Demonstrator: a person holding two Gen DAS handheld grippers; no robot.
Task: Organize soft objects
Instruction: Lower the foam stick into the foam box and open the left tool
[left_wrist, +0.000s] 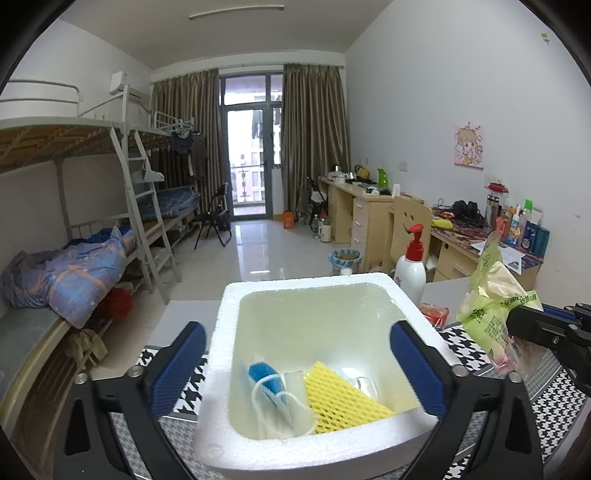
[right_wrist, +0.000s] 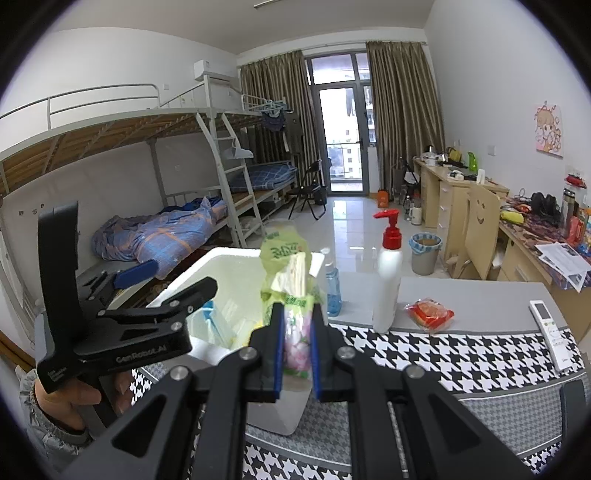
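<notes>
Straddling the foam box (left_wrist: 221, 373), your left claw (left_wrist: 306, 369) gapes wide, gripping nothing; a mask (left_wrist: 269, 391) and yellow net (left_wrist: 340, 398) lie in the box. Your right claw (right_wrist: 297, 354) pinches a tissue pack (right_wrist: 291, 295) beside it.

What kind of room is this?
Most likely a shared student dormitory room: metal bunk beds with ladders line one wall, a row of wooden study desks lines the other, and a glass balcony door closes the far end.
</notes>
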